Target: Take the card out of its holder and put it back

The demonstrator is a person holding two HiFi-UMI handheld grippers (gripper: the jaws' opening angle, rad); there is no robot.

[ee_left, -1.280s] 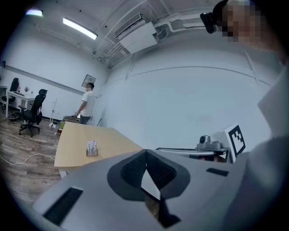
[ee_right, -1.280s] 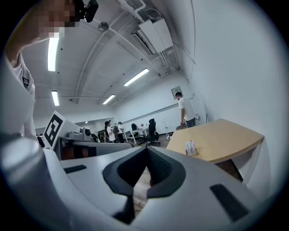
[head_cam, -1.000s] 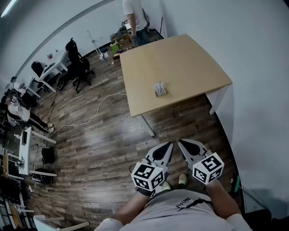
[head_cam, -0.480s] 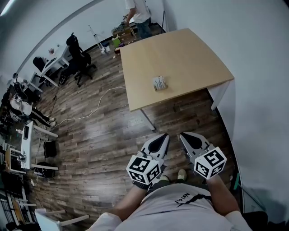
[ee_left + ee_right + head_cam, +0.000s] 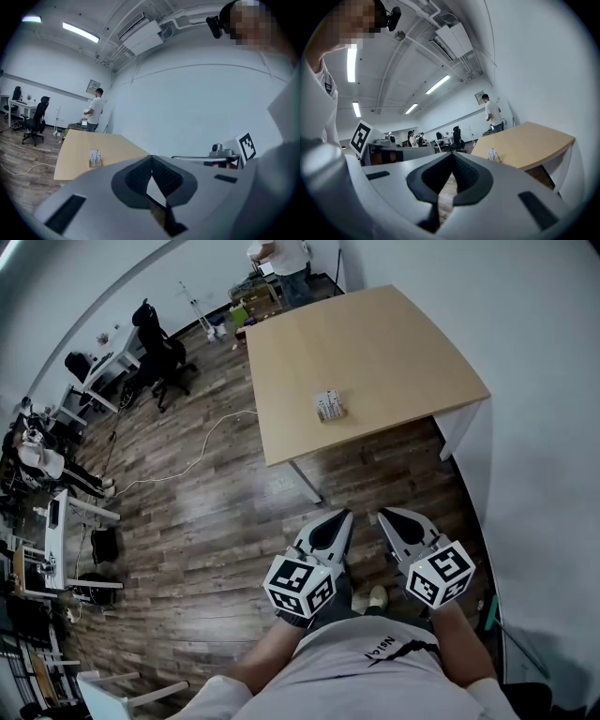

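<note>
A small wooden holder with white cards (image 5: 329, 406) stands near the front edge of the light wooden table (image 5: 394, 343). The same holder with cards shows small in the left gripper view (image 5: 95, 158) and in the right gripper view (image 5: 492, 154). Both grippers hang low in front of the person's body, well short of the table. My left gripper (image 5: 343, 518) is shut, its tips touching, nothing in it. My right gripper (image 5: 383, 516) is shut too, and empty. In their own views the left gripper (image 5: 152, 158) and the right gripper (image 5: 452, 156) show the jaws pressed together.
A wood-plank floor lies between me and the table. A white wall (image 5: 544, 381) runs along the right. Another person (image 5: 281, 257) stands beyond the table's far end. Black office chairs (image 5: 159, 371) and desks stand at the far left; a white cable (image 5: 187, 474) trails over the floor.
The view has shifted slightly; the table and holder sit a little higher in the frame. Both grippers stay shut and low, the right one a touch further right.
</note>
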